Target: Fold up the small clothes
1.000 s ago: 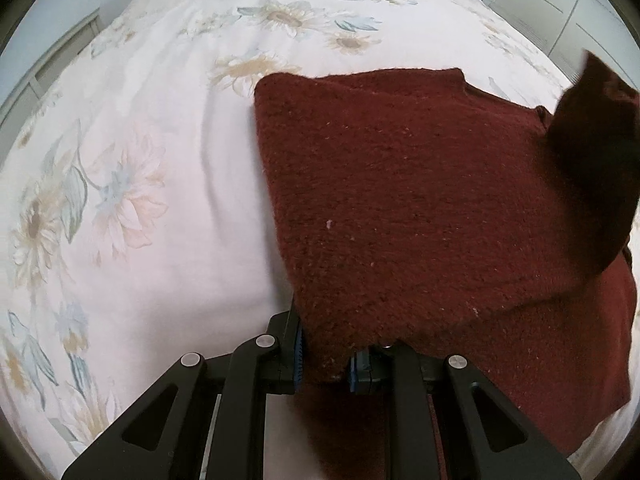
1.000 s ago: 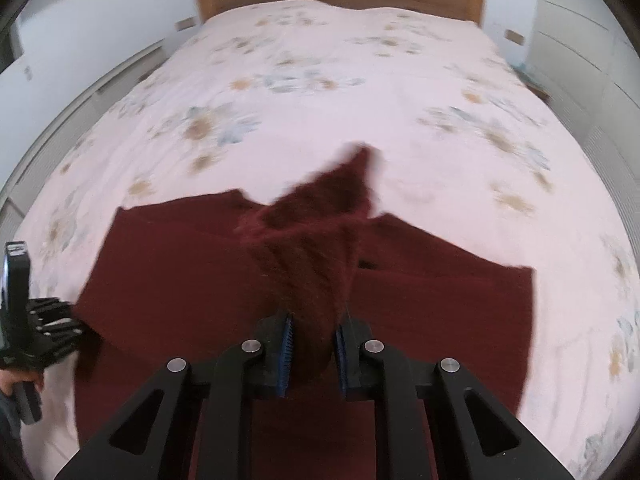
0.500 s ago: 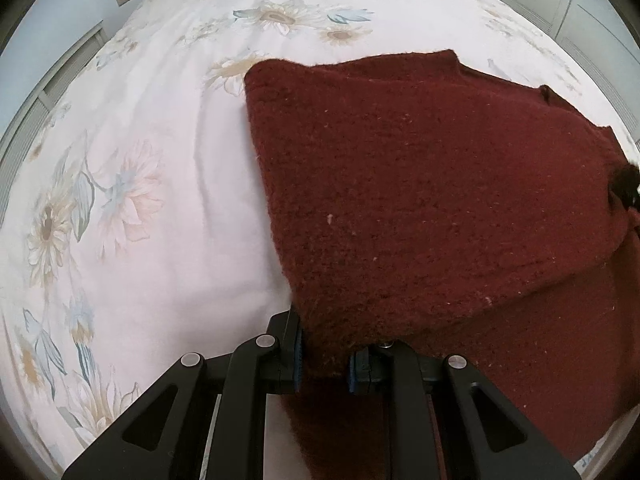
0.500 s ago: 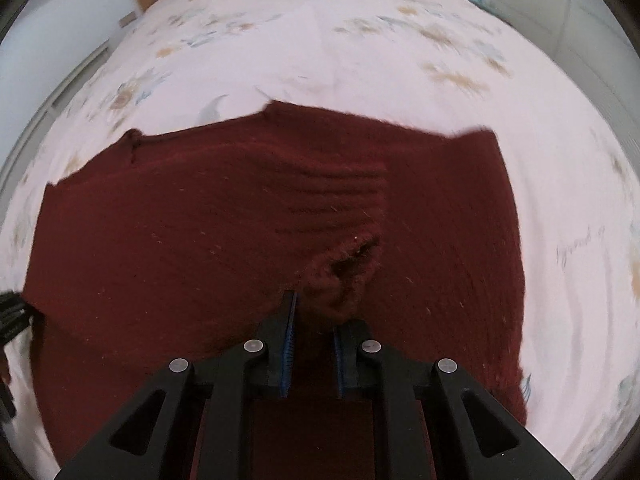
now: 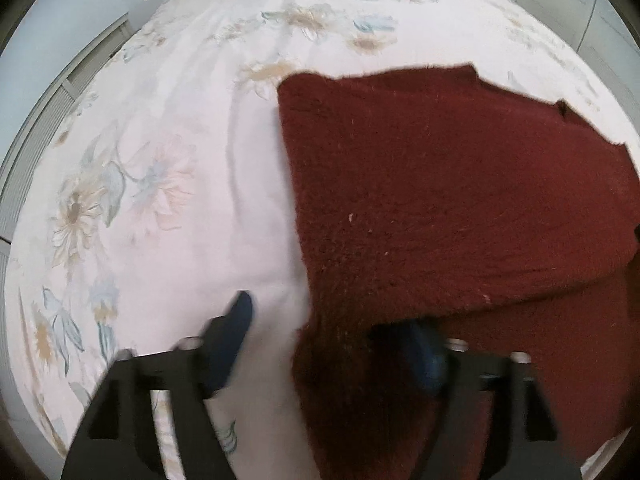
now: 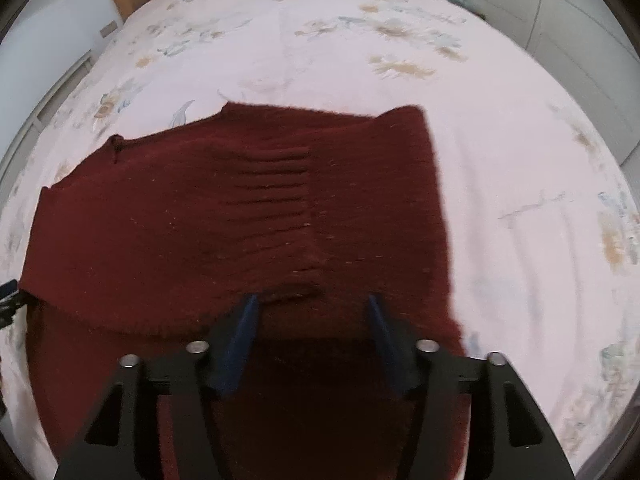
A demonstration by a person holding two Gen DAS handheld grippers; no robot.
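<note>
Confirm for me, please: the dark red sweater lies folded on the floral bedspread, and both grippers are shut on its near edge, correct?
Not quite. The dark red sweater does lie folded on the floral bedspread, but neither gripper is shut on it. The right wrist view shows the right gripper with jaws spread wide, and the left wrist view shows the left gripper open too, its fingers either side of the sweater's corner.
</note>
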